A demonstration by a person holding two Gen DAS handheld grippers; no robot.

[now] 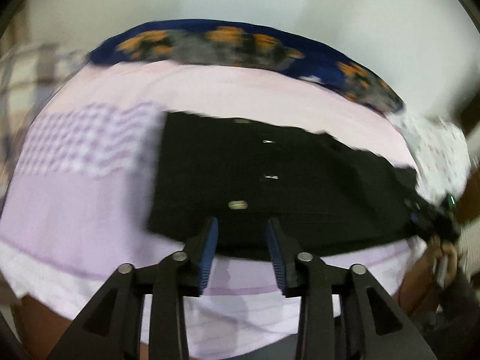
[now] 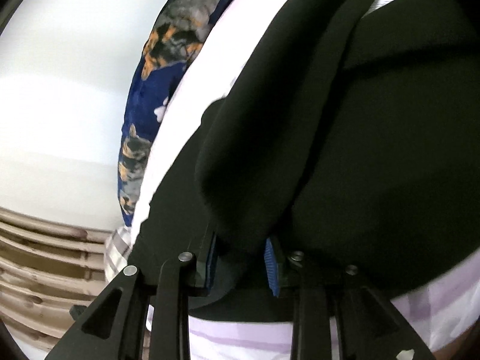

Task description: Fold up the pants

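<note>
Pants lie folded into a compact black rectangle on the lilac bedsheet. Left gripper hangs above the near edge, jaws parted, empty. Right gripper straddles a fold, probably not pinching. Likely remaining: final smoothing or one more fold.

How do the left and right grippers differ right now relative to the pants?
The left gripper is open above the black pants with nothing between its pads; the right gripper is low against the pants, a fold of fabric between its parted pads. Both have blue ribbed pads and point at the pants.
</note>
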